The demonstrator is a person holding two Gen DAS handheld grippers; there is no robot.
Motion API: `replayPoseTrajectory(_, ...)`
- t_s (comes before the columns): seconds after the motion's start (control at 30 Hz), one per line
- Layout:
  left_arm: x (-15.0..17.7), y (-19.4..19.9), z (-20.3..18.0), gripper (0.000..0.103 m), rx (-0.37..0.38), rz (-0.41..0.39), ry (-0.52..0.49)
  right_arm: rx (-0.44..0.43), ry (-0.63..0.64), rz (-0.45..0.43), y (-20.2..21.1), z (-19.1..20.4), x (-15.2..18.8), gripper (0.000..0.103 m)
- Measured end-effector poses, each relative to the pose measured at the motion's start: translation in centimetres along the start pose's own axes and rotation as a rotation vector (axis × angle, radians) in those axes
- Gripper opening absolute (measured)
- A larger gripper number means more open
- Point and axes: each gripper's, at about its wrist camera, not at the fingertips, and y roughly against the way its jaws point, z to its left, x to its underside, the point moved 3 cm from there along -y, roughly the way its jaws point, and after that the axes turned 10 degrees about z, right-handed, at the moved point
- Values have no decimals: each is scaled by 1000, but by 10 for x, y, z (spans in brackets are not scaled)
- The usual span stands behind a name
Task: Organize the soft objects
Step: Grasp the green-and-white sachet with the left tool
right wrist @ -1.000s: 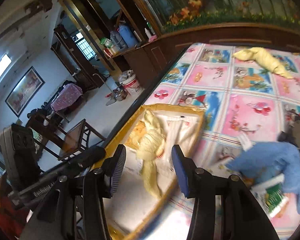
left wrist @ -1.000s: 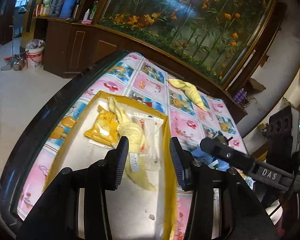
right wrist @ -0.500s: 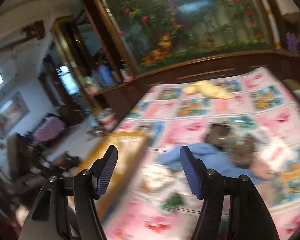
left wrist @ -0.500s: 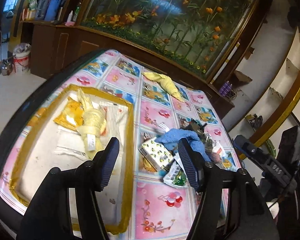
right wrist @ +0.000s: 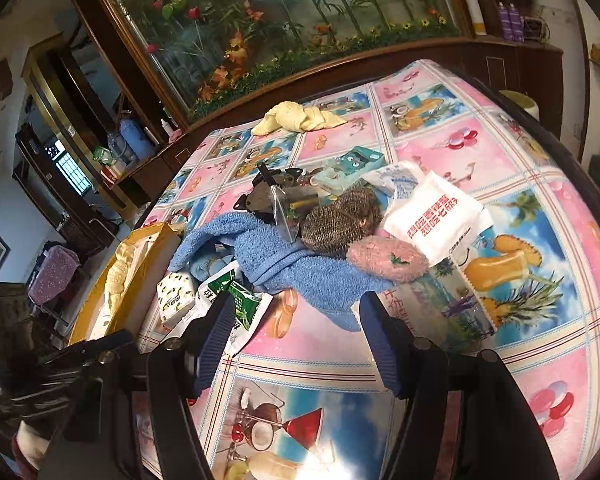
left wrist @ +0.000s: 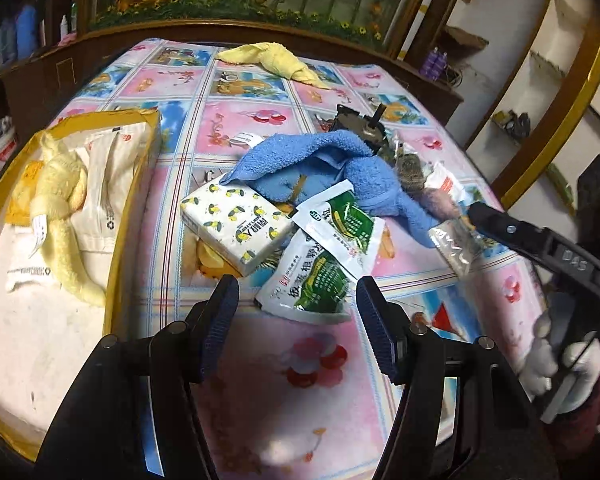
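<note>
A blue towel (left wrist: pixel 332 168) (right wrist: pixel 288 260) lies in a pile at the table's middle, with a pink fuzzy item (right wrist: pixel 388 258) and a brown knitted item (right wrist: pixel 336 222) beside it. A yellow cloth (left wrist: pixel 276 60) (right wrist: pixel 296 118) lies at the far edge. A yellow-rimmed tray (left wrist: pixel 116 216) (right wrist: pixel 140 280) at the left holds a knotted yellow cloth (left wrist: pixel 60 200) and packets. My left gripper (left wrist: pixel 296 324) is open and empty, just short of the green-and-white sachets (left wrist: pixel 320 268). My right gripper (right wrist: pixel 296 336) is open and empty, near the towel's front end.
A white tissue pack with lemon print (left wrist: pixel 236 224), a white pouch with red writing (right wrist: pixel 432 216), a teal card (right wrist: pixel 352 164) and a dark metal part in a clear bag (right wrist: pixel 276 196) lie in the pile. A wooden cabinet with a flower picture (right wrist: pixel 300 20) stands behind the table.
Both grippers have swung right, away from the tray and toward the pile of the blue towel and packets. Both stay open and empty.
</note>
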Motion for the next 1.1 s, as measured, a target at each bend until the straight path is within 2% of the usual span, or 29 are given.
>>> replayPoseTrajectory(0.1, -10, -29, -9, 61, -76, 34, -59, -6, -4, 5, 3, -6, 2, 65)
replayPoseTrajectory(0.2, -15, -50, -20, 61, -141, 22, -127, 2, -9, -3, 9, -11, 1, 65)
replayPoseTrajectory(0.23, -15, -55, -24, 61, -142, 32, -147, 7, -11, -5, 12, -14, 1, 65)
replayPoseTrajectory(0.27, -15, -61, -27, 56, -126, 62, -156, 12, -13, -6, 13, -16, -1, 65)
replayPoseTrajectory(0.3, -13, -60, -28, 41, -82, 66, -149, 20, -16, -8, 15, -20, -1, 65)
replayPoseTrajectory(0.4, -3, -54, -28, 40, -25, 87, -153, 42, -24, -5, 19, -30, -3, 65)
replayPoseTrajectory(0.47, 8, -44, -27, 40, 21, 106, -135, 60, -19, 6, 19, -38, -3, 65)
replayPoseTrajectory(0.6, 20, -29, -26, 40, 43, 97, -112, 109, 4, 50, 13, -53, -6, 65)
replayPoseTrajectory(0.77, 17, -38, -32, 43, 9, 107, -124, 167, 25, 121, 1, -60, -10, 65)
replayPoseTrajectory(0.83, 15, -42, -35, 47, -22, 96, -143, 190, 54, 145, -4, -56, -8, 65)
replayPoseTrajectory(0.9, 14, -45, -40, 60, -53, 81, -164, 213, 73, 162, -10, -55, -7, 65)
replayPoseTrajectory(1.0, 16, -46, -44, 60, -56, 76, -196, 247, 92, 205, -26, -53, -7, 65)
replayPoseTrajectory(1.03, 17, -46, -44, 54, -49, 74, -197, 262, 105, 219, -31, -52, -7, 69)
replayPoseTrajectory(1.07, 17, -44, -44, 39, -47, 66, -197, 278, 126, 217, -34, -49, -6, 72)
replayPoseTrajectory(1.1, 18, -43, -43, 30, -31, 65, -193, 291, 145, 219, -36, -46, -6, 75)
